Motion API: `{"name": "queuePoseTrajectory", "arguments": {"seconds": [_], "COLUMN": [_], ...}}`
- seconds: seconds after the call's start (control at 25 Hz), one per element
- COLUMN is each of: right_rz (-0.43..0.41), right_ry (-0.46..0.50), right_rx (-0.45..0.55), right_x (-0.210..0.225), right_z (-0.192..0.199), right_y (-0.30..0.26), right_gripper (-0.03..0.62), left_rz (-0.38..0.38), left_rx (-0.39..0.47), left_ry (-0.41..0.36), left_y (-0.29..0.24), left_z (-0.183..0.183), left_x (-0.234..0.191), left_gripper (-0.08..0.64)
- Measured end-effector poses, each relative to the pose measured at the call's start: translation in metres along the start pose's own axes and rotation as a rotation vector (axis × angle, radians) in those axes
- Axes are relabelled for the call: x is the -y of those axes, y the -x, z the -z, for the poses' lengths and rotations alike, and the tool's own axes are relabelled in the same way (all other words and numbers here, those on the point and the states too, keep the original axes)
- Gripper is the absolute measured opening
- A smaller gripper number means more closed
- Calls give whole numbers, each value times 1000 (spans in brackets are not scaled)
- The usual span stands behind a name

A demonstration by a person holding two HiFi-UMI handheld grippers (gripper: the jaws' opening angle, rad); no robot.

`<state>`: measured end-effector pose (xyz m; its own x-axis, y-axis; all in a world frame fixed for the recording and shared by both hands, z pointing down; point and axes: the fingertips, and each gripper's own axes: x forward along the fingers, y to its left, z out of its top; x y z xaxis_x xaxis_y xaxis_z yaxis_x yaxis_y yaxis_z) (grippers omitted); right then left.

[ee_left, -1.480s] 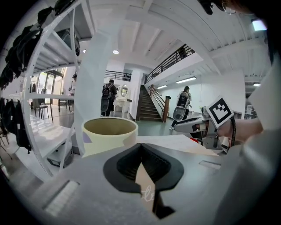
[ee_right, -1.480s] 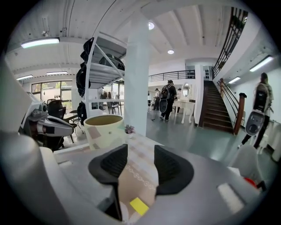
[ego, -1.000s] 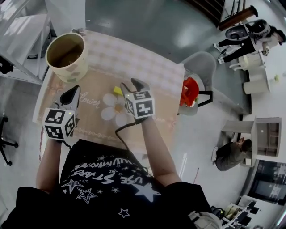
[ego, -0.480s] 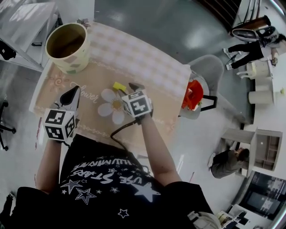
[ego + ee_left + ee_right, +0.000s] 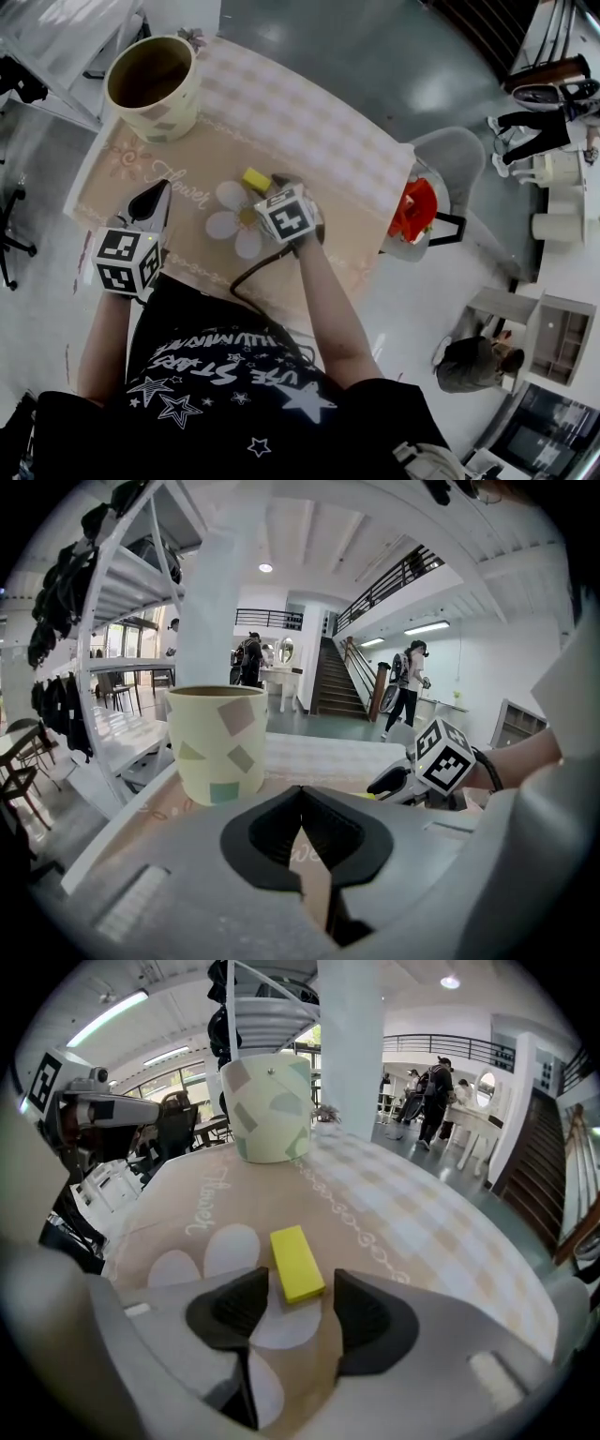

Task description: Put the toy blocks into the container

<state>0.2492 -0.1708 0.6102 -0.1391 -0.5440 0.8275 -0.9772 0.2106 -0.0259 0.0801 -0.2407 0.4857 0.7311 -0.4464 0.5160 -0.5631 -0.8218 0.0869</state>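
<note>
A flat yellow block [image 5: 296,1258] lies on the flower-print tablecloth [image 5: 309,141], and its near end sits between the jaws of my right gripper [image 5: 300,1290]. Those jaws are open and their pads stand clear of the block's sides. In the head view the block [image 5: 254,179] shows just left of the right gripper [image 5: 272,184]. The container, a cream cup with pastel patches [image 5: 155,75], stands empty-looking at the table's far left corner [image 5: 217,742] [image 5: 270,1110]. My left gripper [image 5: 153,199] hovers at the near left edge of the table, its jaws shut with nothing in them [image 5: 300,794].
A grey chair [image 5: 441,150] with a red-orange thing [image 5: 418,208] on it stands by the table's right side. White shelving [image 5: 122,583] and a pillar [image 5: 352,1035] rise behind the cup. People stand and walk in the background.
My right gripper has moved forward and down, so its jaws now flank the yellow block's near end. The left gripper has stayed where it was.
</note>
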Motion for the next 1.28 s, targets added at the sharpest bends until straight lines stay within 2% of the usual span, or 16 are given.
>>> {"name": "queuePoseTrajectory", "arguments": {"seconds": [0.24, 0.32, 0.64, 0.84, 1.12, 1.28], "right_rz": [-50, -46, -6, 36, 60, 91], "right_ry": [4, 4, 12, -11, -141, -142], "right_rx": [1, 3, 14, 96, 267, 333], "right_x": [0, 1, 5, 9, 13, 7], "right_z": [-1, -1, -5, -28, -77, -109], "right_y": [-1, 0, 5, 25, 65, 82], "right_gripper": [199, 162, 146, 146, 144, 144], "left_rz": [-30, -42, -90, -78, -13, 11], "left_rx": [1, 4, 12, 16, 68, 100], "left_ry": [-5, -6, -1, 21, -9, -21], "left_y": [6, 10, 33, 33, 27, 29], "left_z": [-2, -2, 7, 10, -17, -32], "left_x": [5, 7, 0, -14, -31, -51], "left_gripper": [9, 9, 11, 9, 9, 9]}}
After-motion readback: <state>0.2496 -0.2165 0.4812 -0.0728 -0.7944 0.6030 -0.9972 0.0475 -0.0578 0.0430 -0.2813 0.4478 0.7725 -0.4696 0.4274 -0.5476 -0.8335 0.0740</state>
